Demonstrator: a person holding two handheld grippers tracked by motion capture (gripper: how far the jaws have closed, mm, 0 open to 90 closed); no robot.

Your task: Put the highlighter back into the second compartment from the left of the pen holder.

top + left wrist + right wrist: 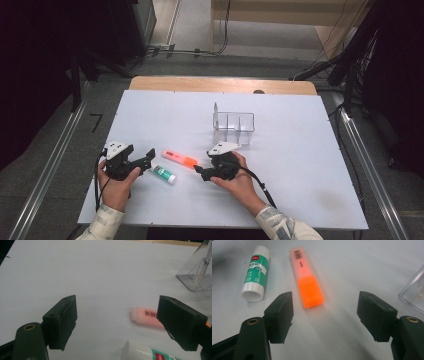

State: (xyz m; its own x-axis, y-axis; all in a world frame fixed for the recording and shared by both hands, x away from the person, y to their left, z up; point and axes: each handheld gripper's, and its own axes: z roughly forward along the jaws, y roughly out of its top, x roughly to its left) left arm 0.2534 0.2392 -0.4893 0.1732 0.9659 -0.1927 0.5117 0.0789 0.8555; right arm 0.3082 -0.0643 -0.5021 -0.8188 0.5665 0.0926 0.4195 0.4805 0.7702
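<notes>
Both grippers gape empty: your right gripper [325, 312] lines up on the highlighter [305, 277] lying on the table [300, 165], your left gripper [117, 322] hovers by the glue stick [164, 174]. Nothing's lifted; the organizer [234, 127] waits empty, I'd say.

Even overhead light falls bright on the white surface [300, 165], while the room around it is dark. Shadows are soft. The orange highlighter [305, 280] looks slightly smeared, perhaps motion blur.
</notes>
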